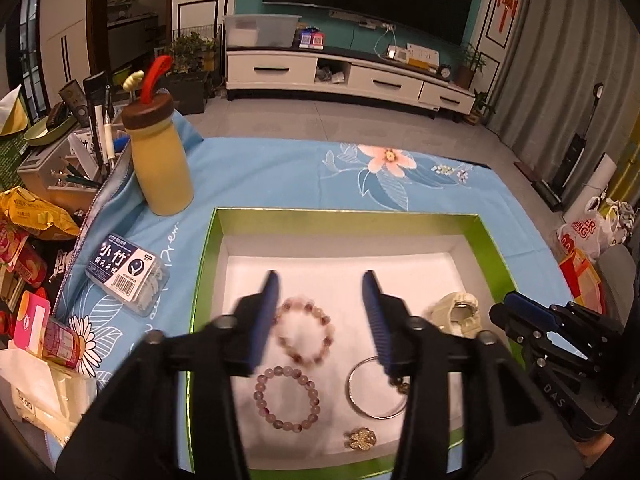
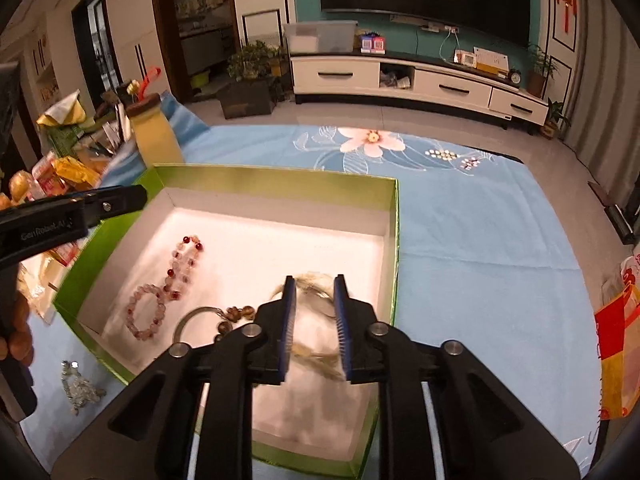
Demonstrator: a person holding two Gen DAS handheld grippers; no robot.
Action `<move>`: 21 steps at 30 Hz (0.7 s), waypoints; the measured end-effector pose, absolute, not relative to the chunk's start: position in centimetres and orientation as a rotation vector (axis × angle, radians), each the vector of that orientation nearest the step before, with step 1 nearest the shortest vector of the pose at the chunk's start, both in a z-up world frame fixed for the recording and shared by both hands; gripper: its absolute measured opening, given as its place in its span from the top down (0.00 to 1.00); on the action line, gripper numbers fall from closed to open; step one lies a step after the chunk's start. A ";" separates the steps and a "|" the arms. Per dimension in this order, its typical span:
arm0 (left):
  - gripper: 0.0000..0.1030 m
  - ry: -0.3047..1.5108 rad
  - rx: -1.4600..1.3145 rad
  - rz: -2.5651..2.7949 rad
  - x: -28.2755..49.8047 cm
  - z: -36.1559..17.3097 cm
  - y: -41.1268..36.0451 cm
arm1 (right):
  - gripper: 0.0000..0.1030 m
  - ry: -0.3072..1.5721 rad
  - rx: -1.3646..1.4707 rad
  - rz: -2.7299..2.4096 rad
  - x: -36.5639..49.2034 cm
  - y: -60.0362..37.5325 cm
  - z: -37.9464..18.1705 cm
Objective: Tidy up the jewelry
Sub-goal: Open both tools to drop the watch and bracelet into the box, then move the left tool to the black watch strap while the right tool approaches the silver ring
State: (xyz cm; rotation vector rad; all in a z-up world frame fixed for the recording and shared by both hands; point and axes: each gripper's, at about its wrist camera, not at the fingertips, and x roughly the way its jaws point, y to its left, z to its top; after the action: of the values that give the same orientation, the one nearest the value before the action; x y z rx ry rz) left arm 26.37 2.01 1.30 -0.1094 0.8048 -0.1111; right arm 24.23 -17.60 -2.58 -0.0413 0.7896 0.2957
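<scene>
A green-rimmed box (image 1: 204, 280) with a white floor lies on the blue floral cloth. In it are two pink bead bracelets (image 1: 306, 330) (image 1: 287, 398), a silver bangle (image 1: 374, 388), a small gold brooch (image 1: 360, 438) and a cream fabric piece (image 1: 452, 312). My left gripper (image 1: 320, 280) hangs open above the upper bracelet, not touching it. My right gripper (image 2: 315, 282) stands over the cream piece (image 2: 316, 284) with a narrow gap, pads not pressing it. A silvery trinket (image 2: 78, 390) lies on the cloth outside the box's near left corner.
A yellow bottle (image 1: 160, 160) with a brown lid stands left of the box's far corner. A clear floss-pick case (image 1: 128, 276) lies beside the box. Snack packets and a pen organiser (image 1: 60, 172) crowd the left edge. Bare cloth (image 2: 480, 260) spreads right of the box.
</scene>
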 end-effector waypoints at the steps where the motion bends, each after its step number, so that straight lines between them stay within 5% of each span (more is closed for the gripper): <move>1: 0.51 0.799 -0.112 -0.115 26.1 1.5 2.0 | 0.78 0.769 -0.030 0.301 23.8 -17.8 -2.2; 4: 0.38 0.781 -0.109 -0.122 25.0 2.0 1.8 | 0.67 0.731 -0.004 0.305 22.7 -18.3 -1.4; 9: 0.18 0.769 -0.103 -0.149 22.3 2.5 1.4 | 0.64 0.696 0.044 0.317 20.2 -19.4 -0.4; 11: 0.11 0.761 -0.098 -0.151 20.6 2.7 1.3 | 0.54 0.681 0.067 0.321 18.7 -20.0 -0.1; 13: 0.07 0.753 -0.089 -0.156 19.1 2.8 1.2 | 0.44 0.660 0.075 0.323 17.2 -20.4 0.3; 21: 0.02 0.758 -0.103 -0.162 13.6 2.9 1.0 | 0.28 0.623 0.097 0.335 12.1 -21.7 1.5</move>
State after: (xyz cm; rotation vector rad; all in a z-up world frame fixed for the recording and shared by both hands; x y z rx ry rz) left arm 13.63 1.00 2.93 -0.1027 0.7579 -0.1622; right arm 12.09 -21.65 1.51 0.0966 0.6226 0.3350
